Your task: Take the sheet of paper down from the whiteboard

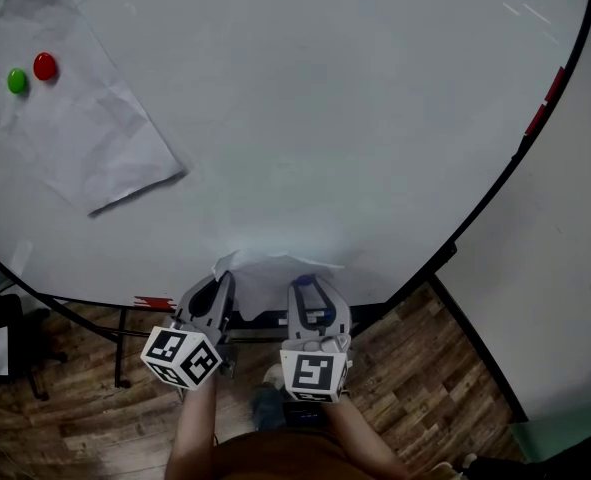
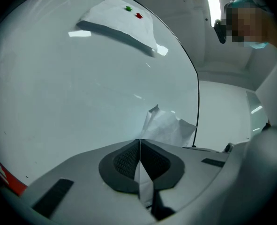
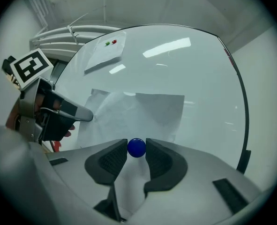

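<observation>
open whiteboard (image 1: 355, 98) centre, pinned sheet (image 1: 95, 138) upper left

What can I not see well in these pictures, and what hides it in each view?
- Head view: the near sheet is covered lower down by the left gripper and the right gripper, and their jaws do not show there.
- Head view: the far sheet is cut off by the picture's edge.
- Right gripper view: the near sheet's lower edge lies behind the jaws and the blue magnet.

Glossy whiteboard (image 1: 325, 118), creased matt paper sheet (image 1: 265, 276)
</observation>
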`<act>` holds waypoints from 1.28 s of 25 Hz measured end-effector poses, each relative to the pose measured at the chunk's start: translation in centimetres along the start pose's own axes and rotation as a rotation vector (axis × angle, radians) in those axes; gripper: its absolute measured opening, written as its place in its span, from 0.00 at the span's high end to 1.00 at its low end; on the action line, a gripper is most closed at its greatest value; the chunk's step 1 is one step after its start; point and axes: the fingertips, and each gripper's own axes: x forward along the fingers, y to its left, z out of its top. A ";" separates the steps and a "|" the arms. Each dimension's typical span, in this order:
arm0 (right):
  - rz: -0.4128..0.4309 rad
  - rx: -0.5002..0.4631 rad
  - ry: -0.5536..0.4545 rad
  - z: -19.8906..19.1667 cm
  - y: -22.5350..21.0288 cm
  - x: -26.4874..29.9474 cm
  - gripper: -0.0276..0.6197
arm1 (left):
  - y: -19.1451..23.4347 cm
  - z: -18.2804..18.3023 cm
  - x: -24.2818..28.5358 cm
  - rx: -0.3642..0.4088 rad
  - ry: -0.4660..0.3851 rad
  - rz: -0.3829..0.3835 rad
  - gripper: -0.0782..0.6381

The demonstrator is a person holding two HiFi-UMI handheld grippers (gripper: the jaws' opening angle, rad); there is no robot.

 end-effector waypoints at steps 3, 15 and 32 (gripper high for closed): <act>-0.007 0.006 -0.002 0.1 -0.3 -0.4 0.75 | 0.7 0.3 -1.1 0.001 0.000 0.024 0.86; -0.019 0.029 0.000 0.2 -0.9 -1.8 0.75 | 1.4 1.3 -4.5 -0.009 0.008 0.043 0.86; -0.052 0.062 0.026 -0.5 -2.0 -2.4 0.75 | 2.0 1.4 -5.8 -0.033 0.054 -0.001 0.86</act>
